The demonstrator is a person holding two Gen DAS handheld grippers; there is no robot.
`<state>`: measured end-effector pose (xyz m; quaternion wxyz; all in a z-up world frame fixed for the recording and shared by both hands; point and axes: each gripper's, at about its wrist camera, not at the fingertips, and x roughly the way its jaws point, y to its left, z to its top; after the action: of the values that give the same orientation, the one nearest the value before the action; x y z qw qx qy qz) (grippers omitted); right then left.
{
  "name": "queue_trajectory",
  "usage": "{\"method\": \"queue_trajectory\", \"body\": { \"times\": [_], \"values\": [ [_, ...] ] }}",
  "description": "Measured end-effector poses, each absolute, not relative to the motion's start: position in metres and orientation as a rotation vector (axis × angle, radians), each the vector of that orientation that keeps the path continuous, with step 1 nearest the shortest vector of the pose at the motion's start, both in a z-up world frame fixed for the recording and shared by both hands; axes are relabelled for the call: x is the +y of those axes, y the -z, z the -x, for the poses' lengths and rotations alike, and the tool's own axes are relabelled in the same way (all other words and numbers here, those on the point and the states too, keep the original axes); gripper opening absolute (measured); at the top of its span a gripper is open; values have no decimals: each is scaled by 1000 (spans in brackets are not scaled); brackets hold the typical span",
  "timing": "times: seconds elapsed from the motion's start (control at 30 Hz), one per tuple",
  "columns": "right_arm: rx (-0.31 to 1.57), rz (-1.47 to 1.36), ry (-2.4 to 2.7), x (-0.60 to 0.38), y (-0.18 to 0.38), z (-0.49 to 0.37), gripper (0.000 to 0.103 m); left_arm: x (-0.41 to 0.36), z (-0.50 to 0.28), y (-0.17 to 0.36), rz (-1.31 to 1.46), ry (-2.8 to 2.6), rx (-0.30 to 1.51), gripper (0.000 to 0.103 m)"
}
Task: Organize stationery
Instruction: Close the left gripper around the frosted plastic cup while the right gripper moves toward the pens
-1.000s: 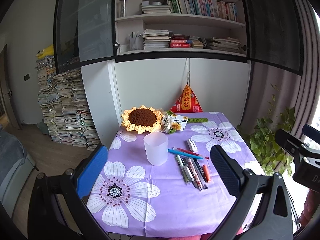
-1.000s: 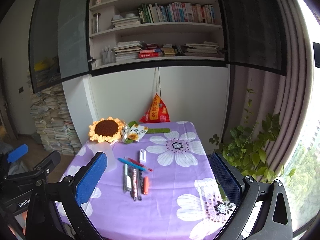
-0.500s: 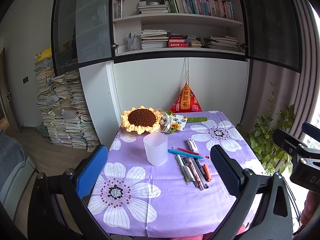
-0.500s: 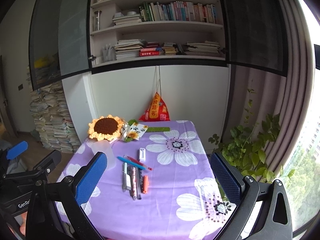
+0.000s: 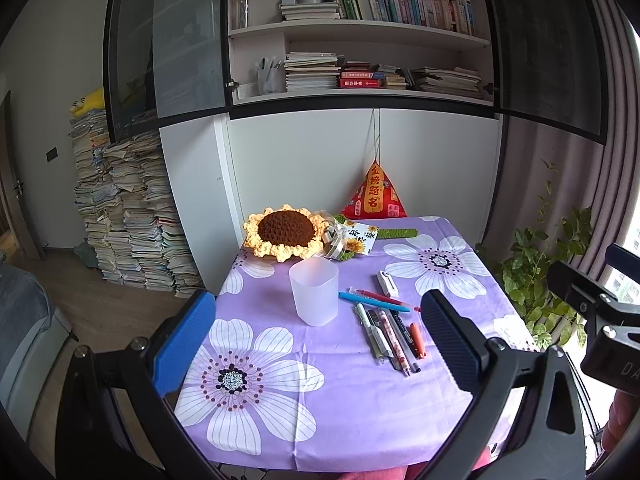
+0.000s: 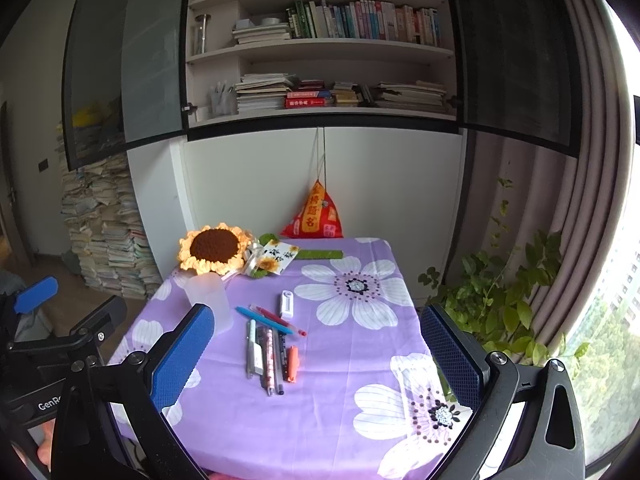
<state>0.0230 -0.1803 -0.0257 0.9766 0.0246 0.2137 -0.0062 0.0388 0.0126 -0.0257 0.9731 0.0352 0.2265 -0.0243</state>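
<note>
Little changed since a second ago: left gripper (image 5: pixel 318 350) and right gripper (image 6: pixel 318 354) still held wide apart, empty, hovering short of the table (image 5: pixel 360 420). Pens (image 5: pixel 390 332) unmoved, lying just right of the cup (image 5: pixel 314 296).

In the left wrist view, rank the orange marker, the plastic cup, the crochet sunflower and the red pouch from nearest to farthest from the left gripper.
1. orange marker, right of centre, nearest end of the pen row.
2. plastic cup, mid-table, left of the pens.
3. crochet sunflower, far left corner.
4. red pouch, against the wall behind the table.
</note>
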Motion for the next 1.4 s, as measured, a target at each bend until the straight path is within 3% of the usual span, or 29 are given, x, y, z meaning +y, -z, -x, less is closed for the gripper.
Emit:
{"method": "queue_trajectory", "body": {
  "times": [0.33,0.87,1.4],
  "values": [
    [473,-32,18,-177,36,-37,103,27,-63,47,-62,67,499,102],
    [694,-36,73,-187,104,-118,103,56,-184,142,-49,220,604,102],
    [817,-88,164,-205,145,-203,103,65,-267,175,-157,517,616,100]
  ]
}}
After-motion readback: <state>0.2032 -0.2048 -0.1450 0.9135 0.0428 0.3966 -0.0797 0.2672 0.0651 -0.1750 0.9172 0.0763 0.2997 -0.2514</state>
